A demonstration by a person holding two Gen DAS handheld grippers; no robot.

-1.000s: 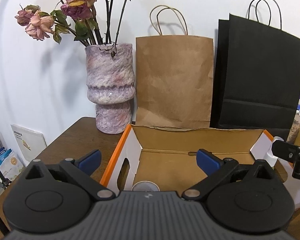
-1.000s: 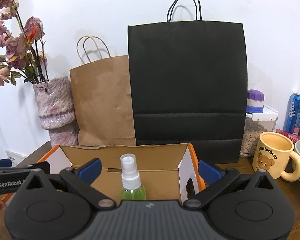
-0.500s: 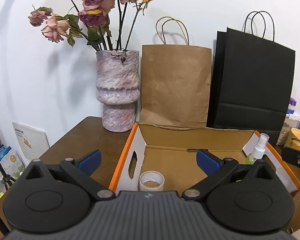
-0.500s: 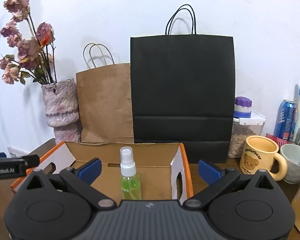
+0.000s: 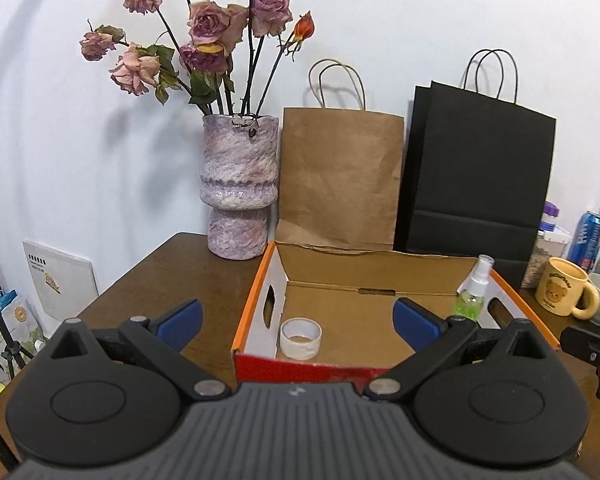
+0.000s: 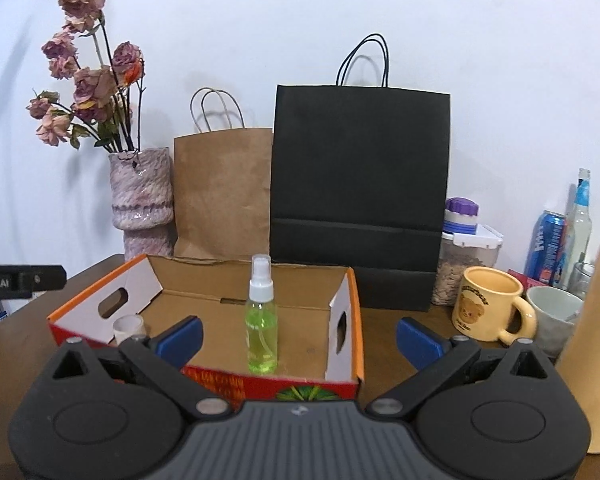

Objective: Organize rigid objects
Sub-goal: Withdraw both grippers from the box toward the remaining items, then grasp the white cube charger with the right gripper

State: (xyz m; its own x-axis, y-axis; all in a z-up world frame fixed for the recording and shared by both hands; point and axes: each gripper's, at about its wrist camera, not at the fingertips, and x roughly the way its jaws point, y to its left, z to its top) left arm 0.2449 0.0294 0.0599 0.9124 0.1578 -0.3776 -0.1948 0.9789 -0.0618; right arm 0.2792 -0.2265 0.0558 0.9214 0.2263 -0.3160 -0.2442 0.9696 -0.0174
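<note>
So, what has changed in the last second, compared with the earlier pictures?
Both grippers have backed away from the cardboard box: the left gripper and the right gripper now see its red front wall, hidden before. Both are open and hold nothing, as before. The spray bottle stands upright in the box and the tape roll lies in its left near corner, both unmoved. Vase, bags and mug stayed.

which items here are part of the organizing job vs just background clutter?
Job:
- cardboard box, open top
- green spray bottle, upright in the box
- tape roll, in the box's left corner
- left gripper and right gripper, jaws open, empty

Probably clutter:
- vase of dried roses
- brown bag, black bag
- yellow bear mug
- blue can
</note>
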